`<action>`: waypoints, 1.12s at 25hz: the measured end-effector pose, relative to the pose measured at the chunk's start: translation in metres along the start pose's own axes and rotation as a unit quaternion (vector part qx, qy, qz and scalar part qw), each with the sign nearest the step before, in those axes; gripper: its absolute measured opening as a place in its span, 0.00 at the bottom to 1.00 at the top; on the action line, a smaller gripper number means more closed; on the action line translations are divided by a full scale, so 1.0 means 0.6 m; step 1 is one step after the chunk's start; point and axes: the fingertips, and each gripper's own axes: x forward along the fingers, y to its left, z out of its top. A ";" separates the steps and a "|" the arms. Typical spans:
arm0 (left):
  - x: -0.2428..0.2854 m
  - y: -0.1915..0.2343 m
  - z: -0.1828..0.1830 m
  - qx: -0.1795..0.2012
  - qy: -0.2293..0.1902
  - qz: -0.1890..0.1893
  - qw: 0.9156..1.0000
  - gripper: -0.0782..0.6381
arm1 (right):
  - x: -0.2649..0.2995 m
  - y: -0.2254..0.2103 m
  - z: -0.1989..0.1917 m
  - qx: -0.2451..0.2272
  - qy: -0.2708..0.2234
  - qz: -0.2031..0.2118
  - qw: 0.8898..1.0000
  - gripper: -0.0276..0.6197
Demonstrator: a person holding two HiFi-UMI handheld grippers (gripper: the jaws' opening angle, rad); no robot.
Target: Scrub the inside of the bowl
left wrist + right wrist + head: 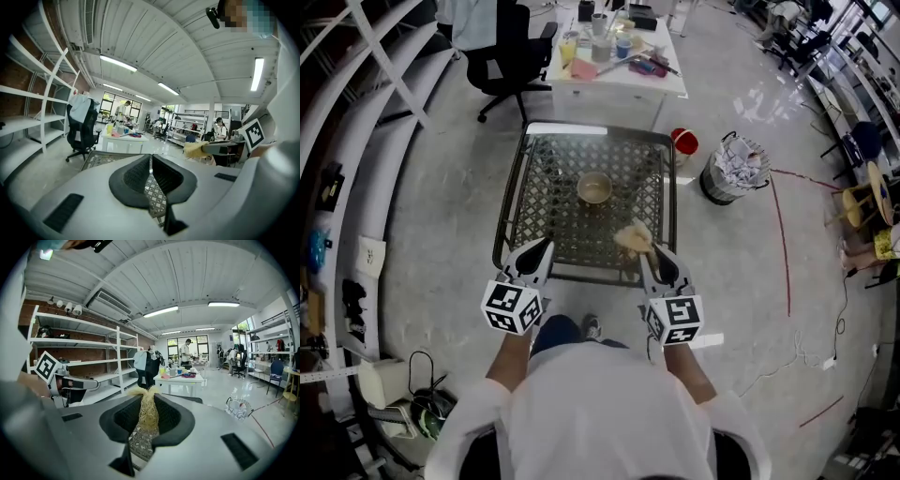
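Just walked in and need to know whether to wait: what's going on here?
A person stands at a metal mesh table with a gripper in each hand. The right gripper is clamped on a yellowish scrubber; the left gripper is shut and empty. The bowl sits mid-table, and both grippers are at the near edge, short of it.

Head view steeply down, gripper views forward, sharing mesh table (548,220)

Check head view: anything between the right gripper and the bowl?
Only the yellow scrubber the right gripper holds, then bare mesh table up to the bowl; head view shows it.
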 end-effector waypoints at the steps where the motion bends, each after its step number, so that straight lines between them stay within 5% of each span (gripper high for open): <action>1: 0.005 0.003 -0.002 -0.002 0.002 0.003 1.000 0.17 | 0.008 -0.004 -0.002 0.002 0.002 0.003 1.000 0.18; 10: 0.058 0.058 0.004 -0.009 0.020 0.005 1.000 0.17 | 0.082 -0.023 -0.001 0.016 0.011 0.003 1.000 0.18; 28: 0.214 0.160 0.079 0.015 0.032 -0.089 0.995 0.17 | 0.221 -0.042 0.043 0.026 0.010 -0.068 0.997 0.18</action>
